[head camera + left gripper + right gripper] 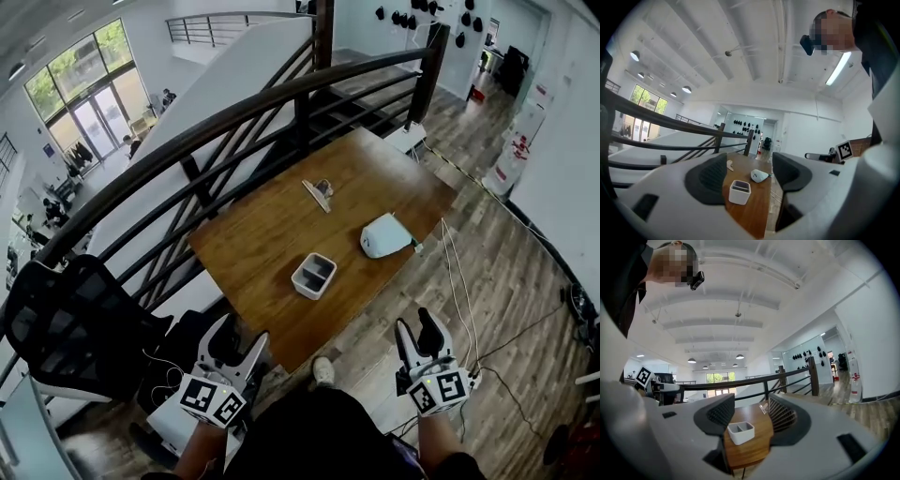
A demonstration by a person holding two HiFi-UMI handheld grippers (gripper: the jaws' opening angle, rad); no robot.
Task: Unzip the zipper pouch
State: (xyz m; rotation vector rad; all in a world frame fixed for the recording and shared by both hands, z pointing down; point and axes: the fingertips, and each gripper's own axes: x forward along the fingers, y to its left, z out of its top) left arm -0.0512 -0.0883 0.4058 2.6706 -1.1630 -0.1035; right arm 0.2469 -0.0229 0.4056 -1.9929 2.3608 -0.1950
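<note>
Hovering released, empty: left tool, right tool; zipper pouch shows in left gripper view, not right.

Wooden table, rectangular, set beside a dark curved railing. Wood plank floor with loose cables off the table's right edge. Black mesh office chair. Tall windows, daylit. White walls. Round ceiling lamps.
</note>
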